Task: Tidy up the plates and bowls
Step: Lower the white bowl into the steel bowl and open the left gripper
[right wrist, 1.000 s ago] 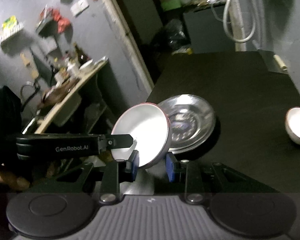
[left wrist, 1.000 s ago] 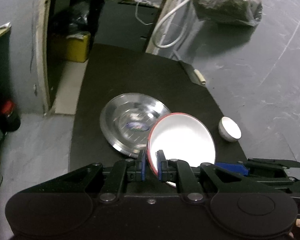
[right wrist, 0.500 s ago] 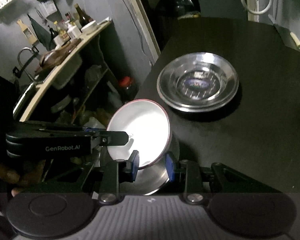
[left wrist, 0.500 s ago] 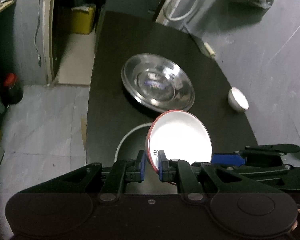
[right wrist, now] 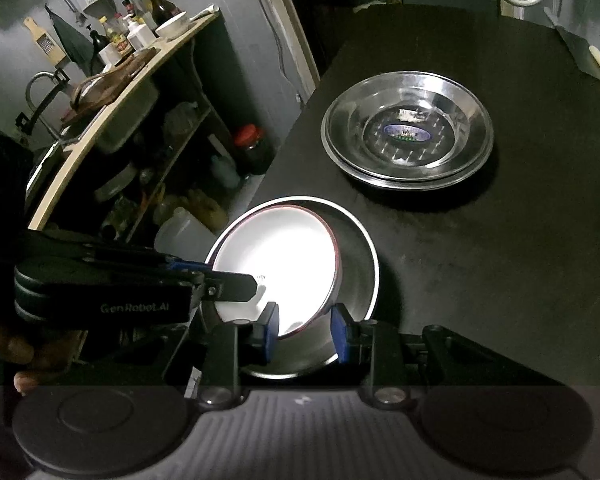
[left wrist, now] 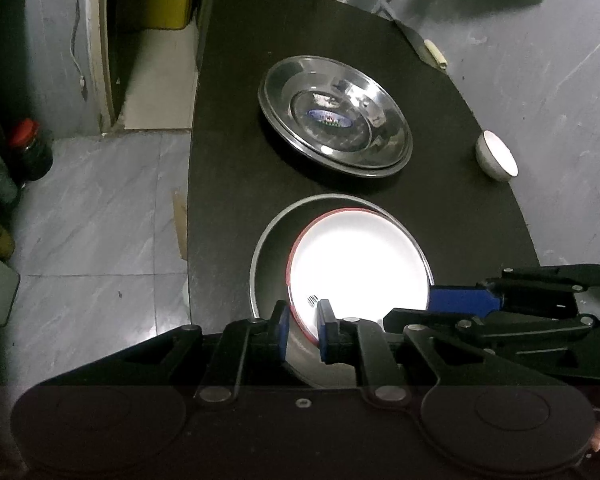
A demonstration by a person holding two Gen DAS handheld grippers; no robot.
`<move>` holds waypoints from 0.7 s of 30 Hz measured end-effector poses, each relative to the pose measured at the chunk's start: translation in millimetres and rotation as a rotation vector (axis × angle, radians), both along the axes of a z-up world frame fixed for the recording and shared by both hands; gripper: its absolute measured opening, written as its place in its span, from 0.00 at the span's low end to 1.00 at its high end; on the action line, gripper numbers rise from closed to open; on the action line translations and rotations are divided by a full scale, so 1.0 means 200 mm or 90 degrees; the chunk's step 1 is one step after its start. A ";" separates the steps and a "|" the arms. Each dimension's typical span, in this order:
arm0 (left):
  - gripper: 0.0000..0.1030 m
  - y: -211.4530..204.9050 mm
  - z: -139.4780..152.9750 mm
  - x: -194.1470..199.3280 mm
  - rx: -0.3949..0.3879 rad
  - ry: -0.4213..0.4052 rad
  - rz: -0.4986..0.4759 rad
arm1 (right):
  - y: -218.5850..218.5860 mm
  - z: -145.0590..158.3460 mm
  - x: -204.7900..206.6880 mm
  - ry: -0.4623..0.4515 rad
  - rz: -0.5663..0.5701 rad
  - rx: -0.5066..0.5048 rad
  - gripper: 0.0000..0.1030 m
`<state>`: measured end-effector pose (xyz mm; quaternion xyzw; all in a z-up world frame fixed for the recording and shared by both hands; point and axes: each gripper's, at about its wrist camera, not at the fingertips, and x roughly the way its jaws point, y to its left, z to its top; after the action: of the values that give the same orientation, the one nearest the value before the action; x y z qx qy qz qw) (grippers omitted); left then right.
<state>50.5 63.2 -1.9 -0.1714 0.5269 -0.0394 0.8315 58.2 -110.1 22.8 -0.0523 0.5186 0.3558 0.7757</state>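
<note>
Both the left gripper (left wrist: 303,322) and right gripper (right wrist: 305,330) have lowered the red-rimmed plate (left wrist: 358,266), still pinched, seemingly into the grey pan (left wrist: 274,240).

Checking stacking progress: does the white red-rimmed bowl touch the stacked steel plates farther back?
Apart. In the left wrist view, bare black tabletop separates the white bowl from the steel plates.

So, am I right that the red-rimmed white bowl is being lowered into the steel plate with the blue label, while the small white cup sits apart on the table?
Not quite: the red-rimmed white bowl sits in the plain grey-rimmed pan nearer the camera. The steel plate with the blue label lies empty beyond it, as the left wrist view shows. The small white cup does sit apart.
</note>
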 end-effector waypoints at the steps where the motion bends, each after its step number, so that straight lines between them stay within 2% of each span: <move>1: 0.15 0.00 0.00 0.00 0.000 0.001 -0.002 | 0.00 0.00 0.00 0.000 0.000 -0.001 0.31; 21: 0.23 -0.03 0.01 0.02 0.031 0.009 -0.014 | 0.01 0.00 0.02 0.001 0.003 -0.004 0.31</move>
<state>55.4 56.9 0.1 -0.1458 0.5356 -0.0348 0.8311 62.4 -108.9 22.8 -0.0554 0.5203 0.3564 0.7741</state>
